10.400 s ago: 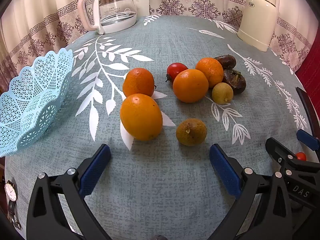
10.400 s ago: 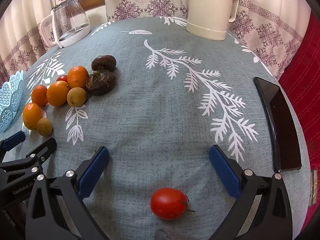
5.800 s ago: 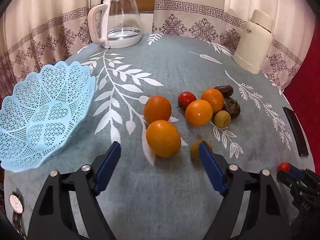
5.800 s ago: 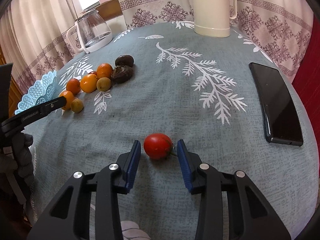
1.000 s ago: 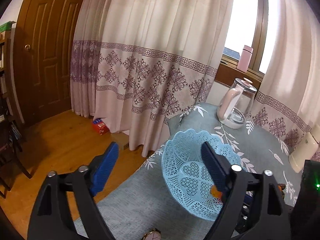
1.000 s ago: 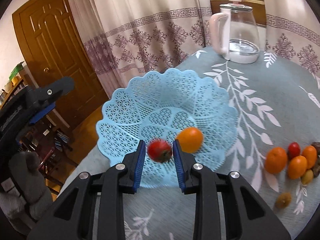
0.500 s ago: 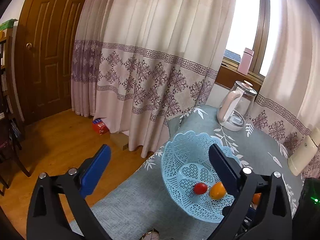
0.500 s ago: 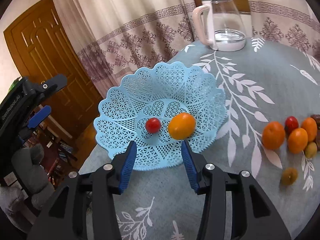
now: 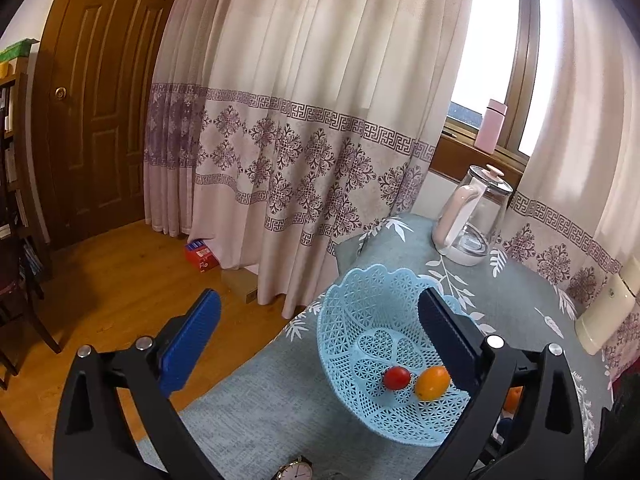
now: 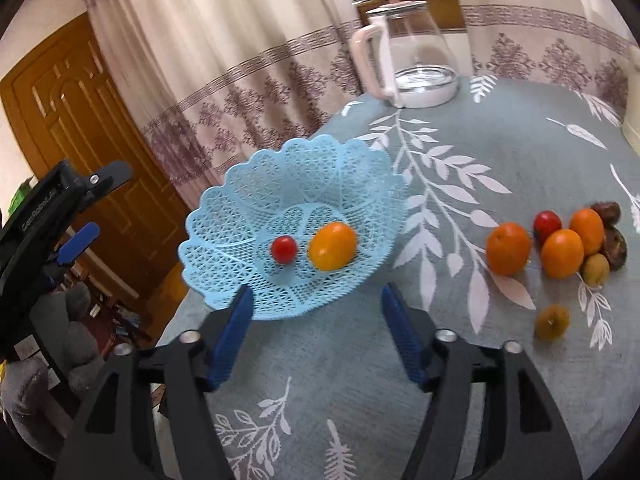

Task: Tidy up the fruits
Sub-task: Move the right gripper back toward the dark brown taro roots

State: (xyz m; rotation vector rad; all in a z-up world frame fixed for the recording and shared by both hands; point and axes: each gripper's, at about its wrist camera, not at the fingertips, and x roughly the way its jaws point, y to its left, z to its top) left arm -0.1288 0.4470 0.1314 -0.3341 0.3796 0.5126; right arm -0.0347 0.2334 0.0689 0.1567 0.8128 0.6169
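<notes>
Tomato [image 10: 284, 249] beside orange [image 10: 333, 246], mid-basket [image 10: 224, 216]

One blue lattice basket [image 10: 256, 200], two red tomatoes [image 10: 284, 249] [image 10: 547, 221], four oranges [image 10: 333, 246] [image 10: 508, 249] [image 10: 562, 253] [image 10: 586, 225], two small yellow-brown fruits [image 10: 552, 322] [image 10: 595, 269], two dark wrinkled fruits [image 10: 606, 211] [image 10: 615, 247], one glass kettle [image 10: 412, 52], one wristwatch [image 9: 297, 471]
</notes>
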